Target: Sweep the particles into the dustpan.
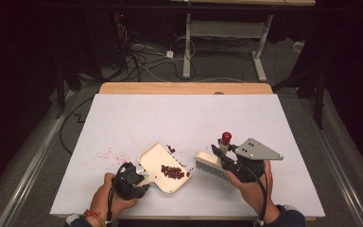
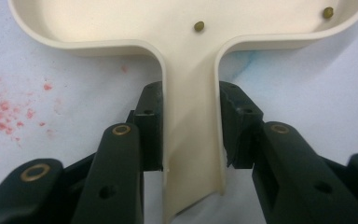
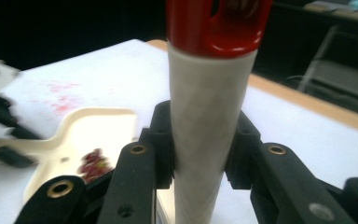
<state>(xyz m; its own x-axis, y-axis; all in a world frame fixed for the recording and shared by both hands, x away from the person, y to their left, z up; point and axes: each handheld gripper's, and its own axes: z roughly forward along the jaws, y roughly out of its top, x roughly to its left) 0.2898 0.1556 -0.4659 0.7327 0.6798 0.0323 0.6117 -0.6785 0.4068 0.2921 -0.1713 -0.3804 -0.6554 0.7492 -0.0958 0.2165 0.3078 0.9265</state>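
no writing is readable. lower centre of the high view, the left gripper (image 1: 142, 182) clamps the cream plastic dustpan (image 1: 163, 166)'s handle; the right gripper (image 1: 224, 158) clamps the white red-capped brush (image 1: 212, 163)'s handle just right of it.

In the left gripper view the dustpan (image 2: 191, 42) runs off the frame at twelve o'clock, its tray cut away. The brush handle (image 3: 209, 116) in the right gripper view loses its red cap at twelve o'clock, and the dark bits (image 3: 93, 164) at eight o'clock are too blurred to identify.
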